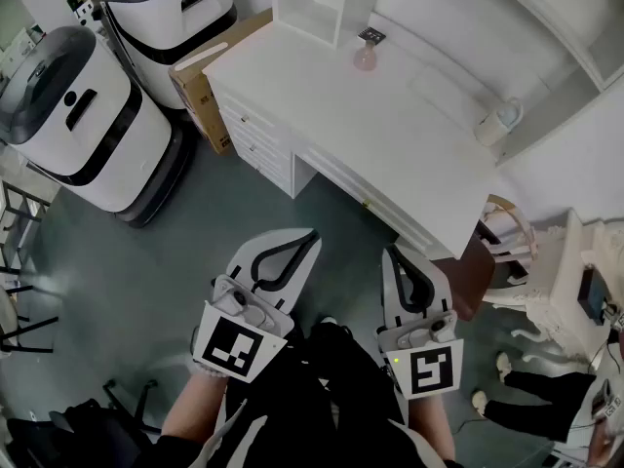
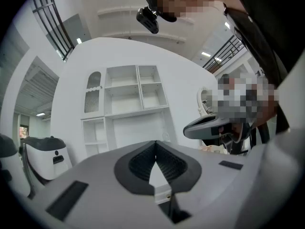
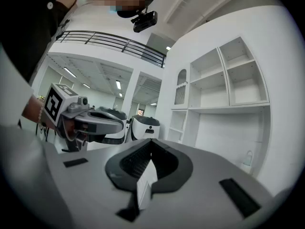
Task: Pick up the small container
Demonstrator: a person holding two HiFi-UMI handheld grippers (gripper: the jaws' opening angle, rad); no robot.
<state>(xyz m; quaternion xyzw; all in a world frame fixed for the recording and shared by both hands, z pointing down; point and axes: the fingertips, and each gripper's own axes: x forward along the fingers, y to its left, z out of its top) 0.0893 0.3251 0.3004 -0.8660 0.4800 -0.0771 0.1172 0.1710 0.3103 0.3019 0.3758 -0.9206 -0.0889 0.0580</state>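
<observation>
Head view: small pink container on desk, well beyond closed left gripper and closed right gripper.

Well ahead of the right gripper, on the far side of the white desk, the small pink container is too small to tell its kind or whether it has a lid. The dark tag just beyond it cannot be read. Ahead and to the right, a white jug-like vessel is indistinct, a pale blur in the right gripper view. Ahead of the left gripper, a cardboard box is partly hidden by the desk's end. Left of it, the farther white machine is cut off by the top edge. To the right gripper's right, a person's legs run off the picture's edge.
</observation>
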